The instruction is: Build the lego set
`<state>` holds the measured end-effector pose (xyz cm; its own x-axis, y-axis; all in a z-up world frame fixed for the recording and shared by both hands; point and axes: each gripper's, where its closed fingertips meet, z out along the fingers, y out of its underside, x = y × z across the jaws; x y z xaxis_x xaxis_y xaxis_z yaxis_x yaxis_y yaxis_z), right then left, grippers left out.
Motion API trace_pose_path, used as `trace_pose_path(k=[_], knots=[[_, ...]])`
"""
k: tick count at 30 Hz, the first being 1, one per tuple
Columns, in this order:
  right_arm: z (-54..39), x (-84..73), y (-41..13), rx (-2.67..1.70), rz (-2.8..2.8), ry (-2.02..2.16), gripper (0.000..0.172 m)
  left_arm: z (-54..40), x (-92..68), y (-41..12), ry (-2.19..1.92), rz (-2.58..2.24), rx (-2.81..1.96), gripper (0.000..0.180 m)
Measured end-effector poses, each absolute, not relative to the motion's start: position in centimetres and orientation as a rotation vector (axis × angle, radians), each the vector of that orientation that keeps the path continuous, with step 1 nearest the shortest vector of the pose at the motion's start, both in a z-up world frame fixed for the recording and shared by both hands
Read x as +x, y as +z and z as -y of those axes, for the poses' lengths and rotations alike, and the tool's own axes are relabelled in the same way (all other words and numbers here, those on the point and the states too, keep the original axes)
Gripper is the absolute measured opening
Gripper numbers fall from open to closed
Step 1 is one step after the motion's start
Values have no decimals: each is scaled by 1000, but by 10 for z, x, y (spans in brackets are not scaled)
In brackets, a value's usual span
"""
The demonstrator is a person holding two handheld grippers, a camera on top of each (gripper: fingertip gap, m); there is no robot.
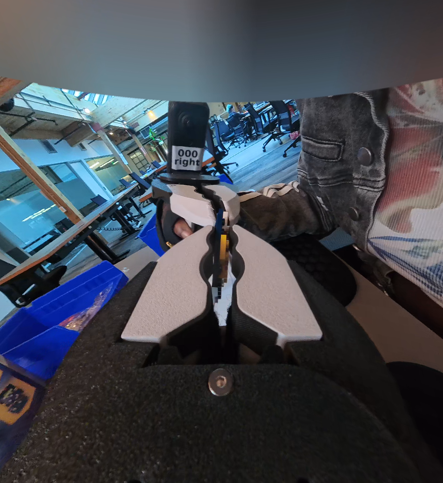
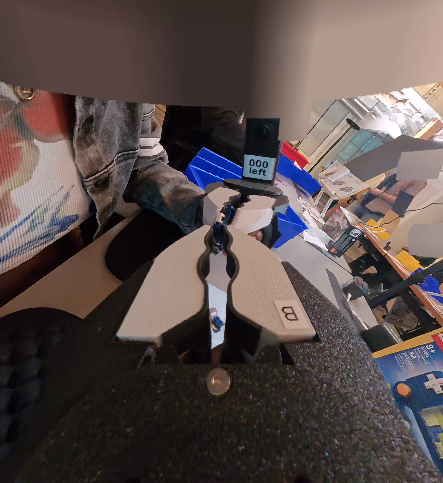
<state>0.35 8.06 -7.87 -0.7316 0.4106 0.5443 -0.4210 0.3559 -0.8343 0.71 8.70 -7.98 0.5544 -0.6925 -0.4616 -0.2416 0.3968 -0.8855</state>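
Open-plan office: long desks (image 1: 66, 230) with dark chairs (image 1: 280, 122), timber posts (image 1: 29, 167), glass partitions (image 1: 13, 209), ceiling lamps (image 1: 151, 113) lit, grey floor (image 1: 251, 159).

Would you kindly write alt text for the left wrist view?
The left tongs clamp a flat blue-and-yellow brick assembly, whose far end the right tongs also grip. Blue bins sit left; a person's denim sleeve right.
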Motion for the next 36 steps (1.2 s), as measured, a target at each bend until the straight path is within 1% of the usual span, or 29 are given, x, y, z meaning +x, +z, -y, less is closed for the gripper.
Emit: trace_pose_path(k=[9, 18, 25, 26, 27, 29, 32, 36], knots=[[-75, 9, -86, 8, 2005, 1443, 6, -82, 13, -84, -521, -1010, -1197, 7], [-80, 6, -86, -25, 1974, 1481, 6, -88, 9, -88, -329, -1034, -1192, 8], [-74, 13, -74, 75, 1892, 1461, 7, -83, 16, -77, -72, -1080, -1019, 8], [-76, 12, -71, 67, 1864, 1451, 7, -83, 16, -76, -44, -1075, -1006, 8], [-79, 10, -69, 55, 1840, 1442, 12, -84, 14, -75, -24, -1073, -999, 8], [-84, 8, -66, 35, 1805, 1440, 15, -83, 13, -73, -12, -1063, -984, 8], [-83, 6, -71, 27, 1826, 1435, 12, -84, 11, -72, -17, -1052, -981, 8], [-78, 3, -74, 34, 1826, 1410, 14, -85, 11, -73, -21, -1046, -984, 8]])
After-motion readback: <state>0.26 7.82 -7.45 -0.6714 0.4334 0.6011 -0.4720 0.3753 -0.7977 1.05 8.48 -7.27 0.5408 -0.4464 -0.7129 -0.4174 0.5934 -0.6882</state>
